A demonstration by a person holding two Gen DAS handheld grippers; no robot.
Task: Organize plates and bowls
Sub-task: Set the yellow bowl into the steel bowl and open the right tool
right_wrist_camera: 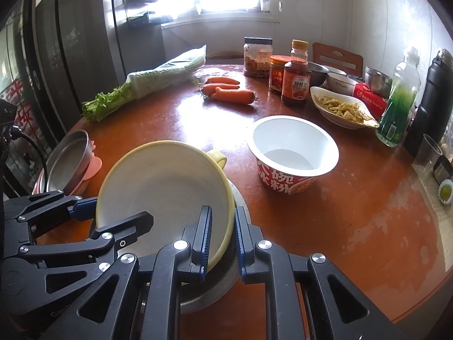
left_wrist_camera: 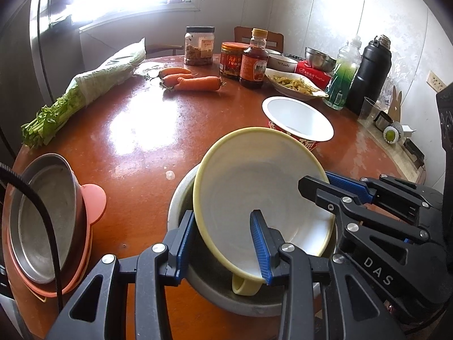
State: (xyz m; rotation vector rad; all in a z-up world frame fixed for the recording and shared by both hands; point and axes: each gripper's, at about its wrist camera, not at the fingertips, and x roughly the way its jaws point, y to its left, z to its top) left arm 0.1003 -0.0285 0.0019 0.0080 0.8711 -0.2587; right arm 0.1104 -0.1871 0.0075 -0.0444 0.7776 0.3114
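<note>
Both tongs are gripping the cream-yellow handled bowl [left_wrist_camera: 263, 201]: the left tongs [left_wrist_camera: 223, 243] are clamping its near wall and the right tongs [right_wrist_camera: 222, 240] are pinching its rim, tilting it inside the steel bowl [left_wrist_camera: 203, 283] on the surface [left_wrist_camera: 136, 147]. That nesting is looking only half done. Farther off, the steel pan [left_wrist_camera: 42, 221] on pink plates [left_wrist_camera: 93, 198], the noodle cup [right_wrist_camera: 294, 153] and the far bowls [left_wrist_camera: 320, 56] are probably still waiting.
</note>
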